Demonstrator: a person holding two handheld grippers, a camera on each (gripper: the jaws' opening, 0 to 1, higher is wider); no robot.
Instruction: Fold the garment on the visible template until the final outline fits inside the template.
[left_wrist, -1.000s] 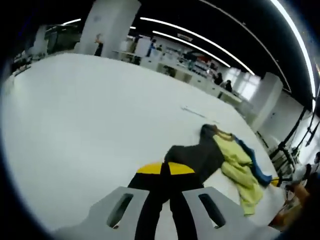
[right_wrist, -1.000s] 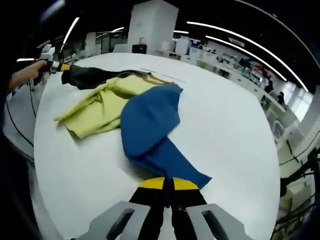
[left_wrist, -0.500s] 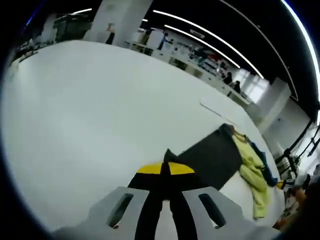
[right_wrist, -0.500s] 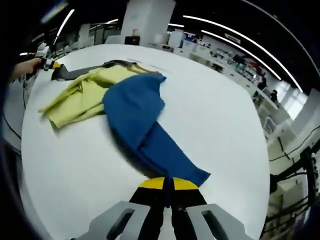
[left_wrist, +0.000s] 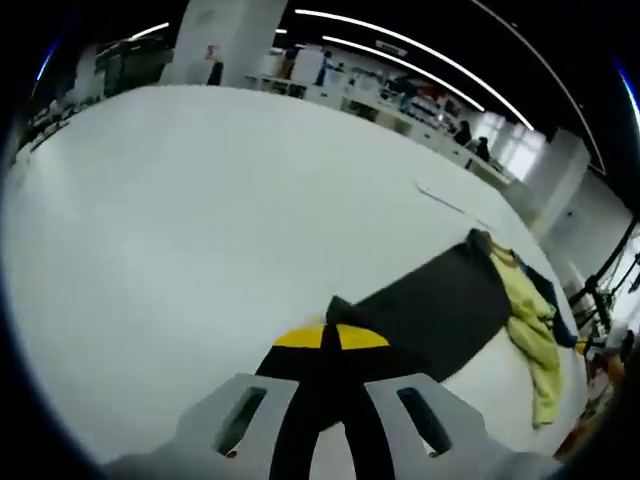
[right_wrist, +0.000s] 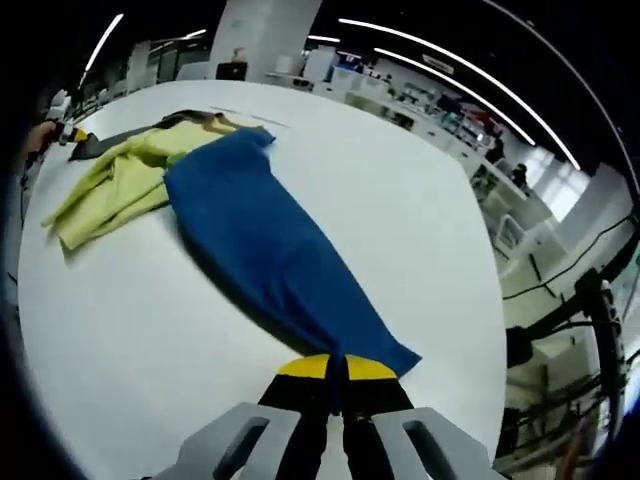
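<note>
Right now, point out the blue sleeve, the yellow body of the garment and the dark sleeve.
blue sleeve (right_wrist: 270, 255): right gripper view, middle of the stretched cloth.
yellow body (right_wrist: 110, 180): right gripper view, middle of the crumpled part.
dark sleeve (left_wrist: 440, 310): left gripper view, middle of the flat panel.

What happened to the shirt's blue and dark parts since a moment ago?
Both got pulled out long and flat: the blue sleeve toward the right gripper, the dark sleeve toward the left gripper. Both grippers kept their hold, and the yellow middle stayed bunched on the white table.
</note>
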